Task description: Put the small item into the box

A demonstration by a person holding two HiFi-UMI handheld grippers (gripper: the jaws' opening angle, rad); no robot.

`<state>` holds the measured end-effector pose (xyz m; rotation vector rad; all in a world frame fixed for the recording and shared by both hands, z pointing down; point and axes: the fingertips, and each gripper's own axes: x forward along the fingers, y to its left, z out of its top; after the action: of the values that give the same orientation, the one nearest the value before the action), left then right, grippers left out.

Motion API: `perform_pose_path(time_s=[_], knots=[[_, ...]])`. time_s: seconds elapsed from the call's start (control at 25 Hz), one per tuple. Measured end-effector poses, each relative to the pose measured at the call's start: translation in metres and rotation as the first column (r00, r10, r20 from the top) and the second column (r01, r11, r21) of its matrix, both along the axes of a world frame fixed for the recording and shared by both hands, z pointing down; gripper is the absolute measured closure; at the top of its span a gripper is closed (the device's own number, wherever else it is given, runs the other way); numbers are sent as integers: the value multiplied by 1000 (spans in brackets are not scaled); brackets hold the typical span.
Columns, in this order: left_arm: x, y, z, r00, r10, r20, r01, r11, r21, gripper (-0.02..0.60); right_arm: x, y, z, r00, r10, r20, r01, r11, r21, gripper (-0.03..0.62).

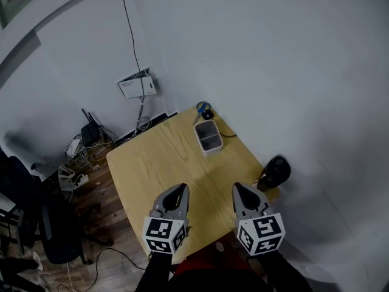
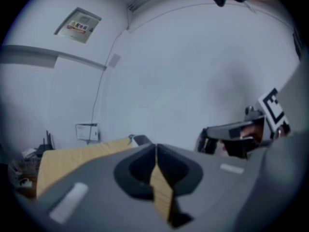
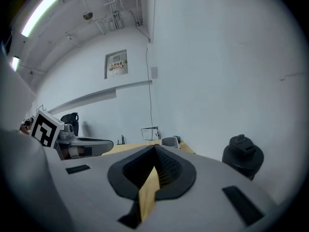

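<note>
Jaws closed on both. Left gripper (image 2: 155,148): tips meeting, nothing held, only a sliver of table wood showing through the gap lower down. Right gripper (image 3: 155,148): same, tips together, nothing gripped.

Small dark item (image 1: 208,114) lying at the far edge of the wooden table (image 1: 152,163), outside the box (image 1: 208,135) and just beyond its far end. Right beside a blue-handled object (image 1: 201,106); touching or not, can't tell. Both too small to identify.

Box: open-top, light grey, rectangular, near the table's far right corner, long side running away from the person.

Grippers side by side over the near table edge, pointing toward the box, well apart from box and item.

Black lidded bottle (image 1: 275,171) upright at the right table edge, just beside the right gripper.

Off the table: notice sheet (image 1: 136,85) on the wall with a cable running up past it, cable tangle (image 1: 90,140) on the floor at the table's far left corner, black office chair (image 1: 30,215) at far left.
</note>
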<state>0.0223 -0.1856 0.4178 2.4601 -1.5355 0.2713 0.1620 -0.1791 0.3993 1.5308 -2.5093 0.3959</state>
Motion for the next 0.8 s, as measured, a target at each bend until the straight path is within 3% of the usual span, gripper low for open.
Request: perform_pose_path(time_s=[0.8], knots=[[-15,66,-17,1000,-27,-7,27,999,32,574,2,60,-17,999,-32,14,31,998,57,586]])
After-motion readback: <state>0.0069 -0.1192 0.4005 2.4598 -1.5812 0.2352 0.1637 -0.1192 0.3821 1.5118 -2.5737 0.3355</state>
